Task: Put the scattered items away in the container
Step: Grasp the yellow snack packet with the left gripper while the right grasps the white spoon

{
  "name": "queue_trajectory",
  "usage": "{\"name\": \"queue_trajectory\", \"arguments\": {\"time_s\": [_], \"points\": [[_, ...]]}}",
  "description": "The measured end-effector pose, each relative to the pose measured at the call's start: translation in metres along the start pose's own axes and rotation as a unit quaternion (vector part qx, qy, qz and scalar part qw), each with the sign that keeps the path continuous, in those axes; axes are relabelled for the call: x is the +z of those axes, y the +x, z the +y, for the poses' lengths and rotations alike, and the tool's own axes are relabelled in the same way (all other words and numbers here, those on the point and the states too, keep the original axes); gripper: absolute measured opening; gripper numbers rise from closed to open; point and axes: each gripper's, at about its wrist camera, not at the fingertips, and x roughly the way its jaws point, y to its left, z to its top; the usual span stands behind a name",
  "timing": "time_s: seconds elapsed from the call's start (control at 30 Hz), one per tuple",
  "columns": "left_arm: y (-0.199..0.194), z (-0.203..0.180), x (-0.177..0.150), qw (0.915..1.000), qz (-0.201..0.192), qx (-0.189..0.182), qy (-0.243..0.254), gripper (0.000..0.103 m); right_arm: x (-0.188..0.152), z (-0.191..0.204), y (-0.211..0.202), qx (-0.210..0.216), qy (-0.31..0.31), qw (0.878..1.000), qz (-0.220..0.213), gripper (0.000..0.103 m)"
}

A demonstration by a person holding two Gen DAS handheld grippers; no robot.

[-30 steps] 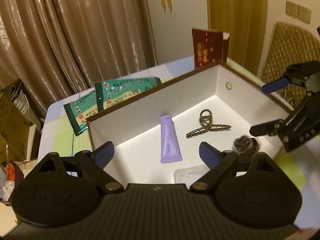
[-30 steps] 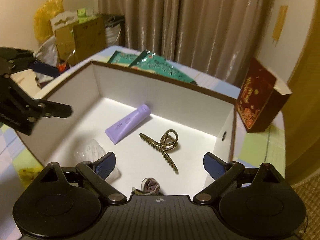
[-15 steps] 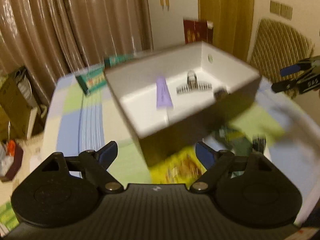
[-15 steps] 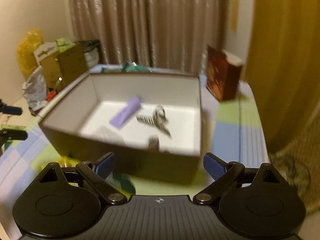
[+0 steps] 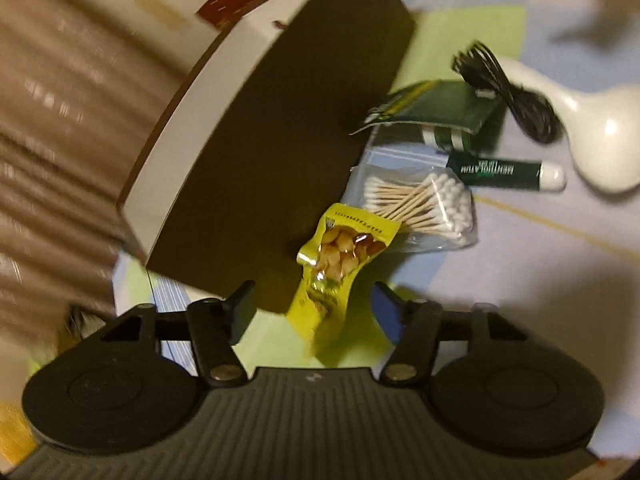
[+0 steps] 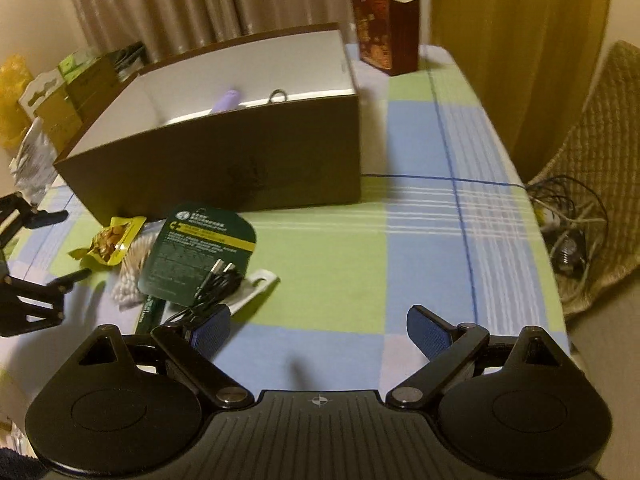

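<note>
1. My left gripper (image 5: 314, 304) has the yellow snack packet (image 5: 340, 256) lying between its jaws, which are closing; the pads are not yet pressing on it. The packet lies on the checked tablecloth (image 6: 420, 248), just beside the brown box (image 6: 224, 160).
2. My right gripper (image 6: 318, 330) hangs over bare cloth, jaws wide apart, nothing between them.
3. The packet's far end overlaps a bag of cotton swabs (image 5: 420, 204). Beyond lie a dark green card (image 5: 432, 106), a green tube (image 5: 508, 170), a coiled black cable (image 5: 508, 92) and a white handle-shaped thing (image 5: 592, 128).
4. The box wall stands close on the packet's left.
5. The packet is glossy yellow with a clear window showing brownish pieces; its near end is blurred.
</note>
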Motion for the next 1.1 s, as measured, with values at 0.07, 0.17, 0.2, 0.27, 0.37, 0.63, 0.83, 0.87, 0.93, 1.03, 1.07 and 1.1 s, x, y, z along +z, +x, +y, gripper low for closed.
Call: {"name": "queue_trajectory", "arguments": {"time_s": [0.07, 0.17, 0.2, 0.27, 0.37, 0.63, 0.83, 0.87, 0.93, 1.03, 1.07, 1.1], "points": [[0.006, -0.003, 0.002, 0.9995, -0.004, 0.001, 0.03, 0.055, -0.003, -0.005, -0.006, -0.009, 0.009, 1.0, -0.005, 0.092], [0.015, -0.009, 0.003, 0.9977, -0.006, 0.001, 0.068, 0.054, -0.01, -0.016, -0.014, -0.023, 0.028, 0.999, -0.008, 0.092], [0.019, -0.011, 0.002, 0.9967, -0.005, 0.003, 0.082, 0.047, -0.012, -0.019, -0.015, -0.027, 0.034, 0.999, -0.008, 0.092], [0.024, -0.014, 0.001, 0.9951, -0.008, 0.004, 0.098, 0.032, -0.016, -0.024, -0.019, -0.034, 0.045, 0.998, -0.008, 0.092], [0.026, -0.013, -0.001, 0.9951, -0.005, -0.013, 0.098, 0.017, -0.022, -0.029, -0.024, -0.042, 0.056, 0.997, -0.009, 0.092], [0.0, 0.017, -0.014, 0.9979, 0.012, -0.057, -0.03, 0.017, -0.026, -0.023, -0.025, -0.032, 0.057, 0.998, -0.006, 0.092], [-0.017, 0.064, -0.037, 0.9735, 0.044, -0.096, -0.203, 0.017, -0.015, 0.001, -0.01, 0.006, 0.026, 1.0, -0.001, 0.092], [-0.019, 0.071, -0.041, 0.9663, 0.048, -0.102, -0.231, 0.017, -0.013, 0.005, -0.007, 0.014, 0.019, 1.0, 0.002, 0.092], [-0.027, 0.082, -0.049, 0.9489, 0.053, -0.116, -0.289, 0.017, -0.009, 0.015, -0.001, 0.031, 0.008, 0.999, 0.01, 0.092], [-0.037, 0.09, -0.057, 0.9227, 0.05, -0.135, -0.357, 0.017, -0.007, 0.029, 0.01, 0.064, 0.009, 0.997, 0.03, 0.092], [-0.038, 0.091, -0.059, 0.9159, 0.05, -0.14, -0.373, 0.017, -0.007, 0.034, 0.015, 0.076, 0.012, 0.996, 0.038, 0.092], [-0.038, 0.093, -0.062, 0.9104, 0.05, -0.143, -0.385, 0.017, -0.008, 0.039, 0.02, 0.087, 0.016, 0.995, 0.047, 0.092]]}}
